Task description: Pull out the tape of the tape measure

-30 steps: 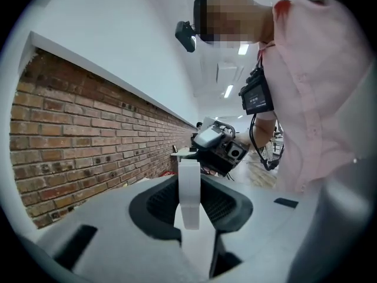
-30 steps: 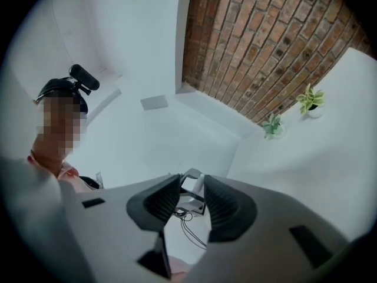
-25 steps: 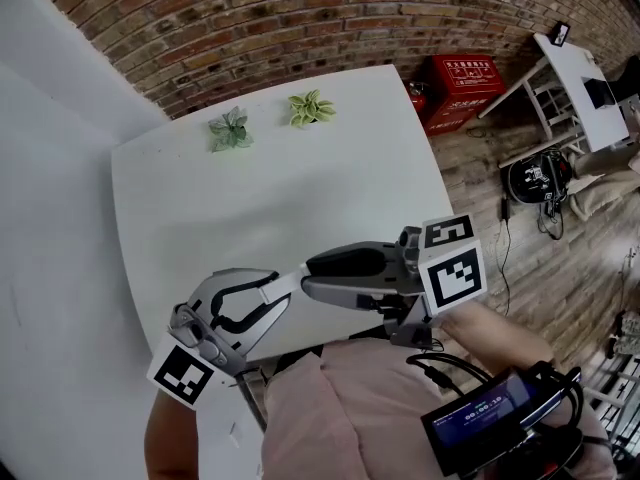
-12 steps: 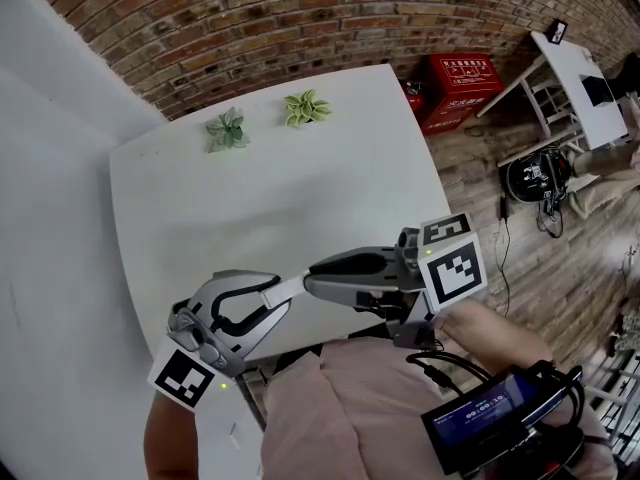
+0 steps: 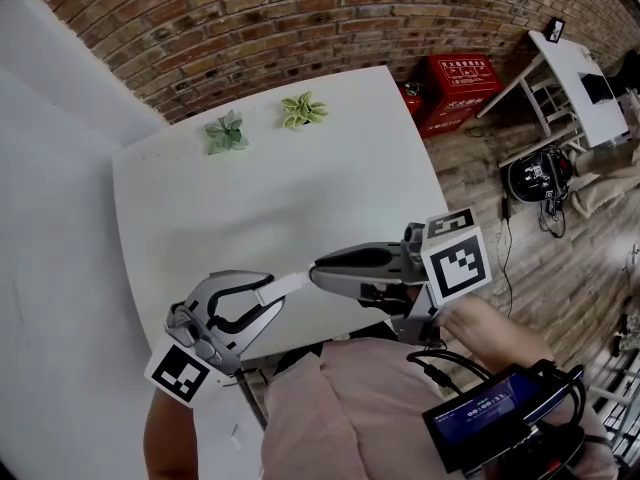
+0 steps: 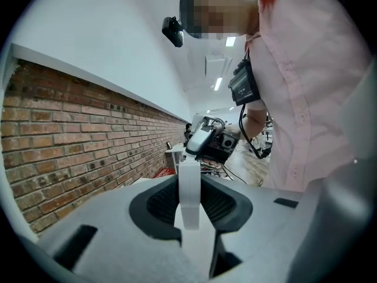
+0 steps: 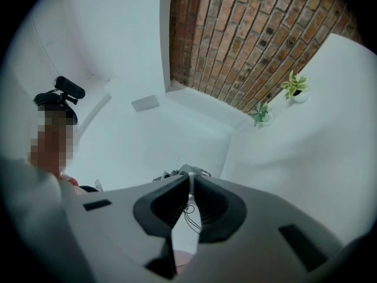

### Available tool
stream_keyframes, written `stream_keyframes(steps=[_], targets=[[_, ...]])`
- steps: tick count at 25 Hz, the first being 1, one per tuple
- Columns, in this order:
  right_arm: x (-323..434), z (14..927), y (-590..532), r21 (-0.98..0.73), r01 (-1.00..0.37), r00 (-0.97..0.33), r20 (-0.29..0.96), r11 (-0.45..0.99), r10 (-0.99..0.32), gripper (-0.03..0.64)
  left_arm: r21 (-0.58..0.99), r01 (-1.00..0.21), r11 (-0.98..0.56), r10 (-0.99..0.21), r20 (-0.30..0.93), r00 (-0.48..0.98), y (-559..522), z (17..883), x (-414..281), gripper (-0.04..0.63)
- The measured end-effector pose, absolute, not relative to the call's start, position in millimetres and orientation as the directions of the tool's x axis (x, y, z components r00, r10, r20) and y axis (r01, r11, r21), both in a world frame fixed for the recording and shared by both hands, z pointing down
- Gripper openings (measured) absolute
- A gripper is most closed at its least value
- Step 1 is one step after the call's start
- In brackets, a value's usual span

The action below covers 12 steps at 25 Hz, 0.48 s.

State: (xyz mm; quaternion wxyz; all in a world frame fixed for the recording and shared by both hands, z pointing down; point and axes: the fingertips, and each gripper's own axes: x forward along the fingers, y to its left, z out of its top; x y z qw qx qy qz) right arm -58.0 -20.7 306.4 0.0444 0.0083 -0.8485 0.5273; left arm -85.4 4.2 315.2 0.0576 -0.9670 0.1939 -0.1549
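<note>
— What's the left gripper (image 5: 272, 294) doing, nearest us?
— Clamping the white tape measure (image 6: 189, 188), over the table (image 5: 300, 178)'s near edge.
— And the right gripper (image 5: 318, 272)?
— Its jaws have just been closing; they're pinching the tape (image 7: 189, 183) tip. It's looking light, thin and springy, so I'm guessing it's wanting a firm, straight pull there.
</note>
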Motion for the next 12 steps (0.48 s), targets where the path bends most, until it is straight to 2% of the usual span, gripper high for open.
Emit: stream_keyframes(steps=[12], targets=[[-42, 306, -17, -0.889, -0.062, -0.996, 0.085, 0.454, 0.030, 0.037, -0.181, -0.370, -0.911, -0.409, 0.295, 0.863, 16, 319, -91, 0.102]])
